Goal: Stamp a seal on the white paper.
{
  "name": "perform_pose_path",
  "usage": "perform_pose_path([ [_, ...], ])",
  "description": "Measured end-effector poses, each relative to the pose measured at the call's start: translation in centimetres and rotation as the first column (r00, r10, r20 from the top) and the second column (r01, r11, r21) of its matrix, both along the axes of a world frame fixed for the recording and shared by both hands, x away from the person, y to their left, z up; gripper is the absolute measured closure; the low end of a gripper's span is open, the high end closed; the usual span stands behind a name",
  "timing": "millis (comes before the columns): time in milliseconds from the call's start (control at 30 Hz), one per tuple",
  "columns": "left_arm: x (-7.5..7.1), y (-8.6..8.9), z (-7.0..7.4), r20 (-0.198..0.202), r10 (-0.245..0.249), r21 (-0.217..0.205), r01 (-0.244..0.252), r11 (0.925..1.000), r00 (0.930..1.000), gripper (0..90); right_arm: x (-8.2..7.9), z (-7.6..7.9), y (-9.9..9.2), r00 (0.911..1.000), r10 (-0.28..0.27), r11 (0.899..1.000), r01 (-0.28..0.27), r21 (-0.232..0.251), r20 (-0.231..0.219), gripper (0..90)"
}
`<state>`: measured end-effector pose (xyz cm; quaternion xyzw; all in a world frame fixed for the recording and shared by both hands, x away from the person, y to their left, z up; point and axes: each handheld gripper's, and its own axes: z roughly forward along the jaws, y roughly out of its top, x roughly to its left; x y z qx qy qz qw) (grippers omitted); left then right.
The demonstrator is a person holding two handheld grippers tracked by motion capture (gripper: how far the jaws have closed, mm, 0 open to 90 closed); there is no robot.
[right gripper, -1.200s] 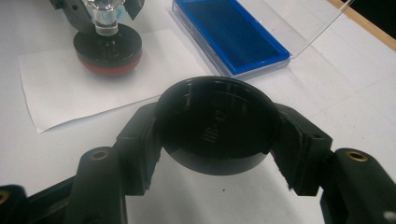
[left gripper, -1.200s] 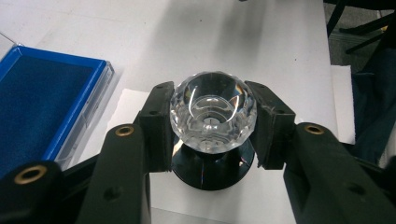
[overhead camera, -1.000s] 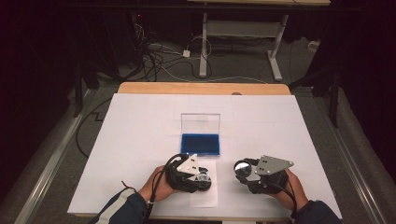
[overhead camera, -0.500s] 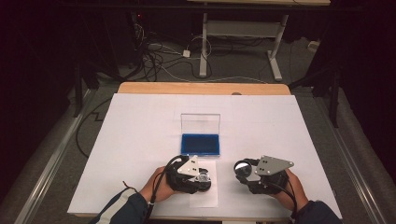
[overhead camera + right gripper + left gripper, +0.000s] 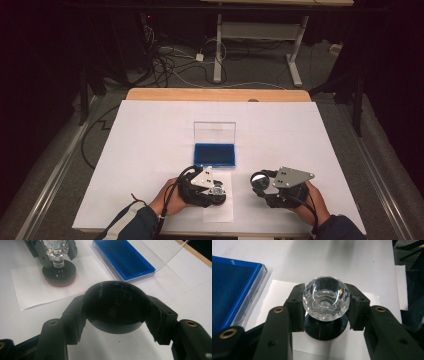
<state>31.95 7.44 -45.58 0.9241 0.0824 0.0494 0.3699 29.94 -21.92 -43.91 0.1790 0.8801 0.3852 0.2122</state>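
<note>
A stamp with a faceted crystal knob (image 5: 326,298) and a round black base (image 5: 325,328) stands upright on a white paper slip (image 5: 277,290). My left gripper (image 5: 326,307) is shut on the knob, one pad on each side. In the high view this gripper (image 5: 215,189) sits near the table's front edge, left of centre. My right gripper (image 5: 116,315) is shut on a round black cap (image 5: 116,306), hollow side facing the camera, held just above the table. It (image 5: 259,181) is to the right of the stamp (image 5: 57,255), apart from it.
An open blue case (image 5: 215,154) with a raised clear lid (image 5: 215,132) lies just beyond the grippers, mid-table. White sheet (image 5: 150,150) covers the tabletop; a wooden edge (image 5: 215,94) runs along the far side. Cables and desk legs are on the floor beyond.
</note>
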Motion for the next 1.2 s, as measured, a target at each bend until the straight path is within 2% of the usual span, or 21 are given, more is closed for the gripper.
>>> perform_pose_path([
  [667,0.0,-0.1,0.1,-0.004,0.003,0.003,-0.003,1.0,1.0,54.4,0.0,0.0,0.0,1.0,-0.003,1.0,0.003,0.001,0.0,38.1],
  [767,0.0,0.0,0.5,0.014,0.001,0.031,-0.001,0.9995,0.9999,54.4,0.0,0.1,0.0,1.0,-0.003,1.0,0.003,0.006,0.003,38.1],
  [833,0.0,0.3,1.0,0.008,0.006,-0.007,-0.006,1.0,1.0,54.4,0.0,0.2,-0.1,1.0,-0.003,1.0,0.003,0.009,0.005,38.1],
  [967,-0.1,0.9,2.5,0.029,0.015,-0.06,-0.013,0.9981,0.9995,54.4,0.0,0.2,-0.2,1.0,-0.004,1.0,0.004,0.01,0.005,38.1],
  [1167,-0.3,1.1,3.4,0.061,0.024,-0.064,-0.02,0.9978,0.9978,54.4,0.0,0.2,-0.1,1.0,-0.004,1.0,0.004,0.011,0.007,38.1],
  [1200,-0.2,1.2,3.5,0.055,0.021,-0.074,-0.016,0.9971,0.9983,54.4,0.0,0.3,-0.1,1.0,-0.005,1.0,0.005,0.01,0.007,38.1],
])
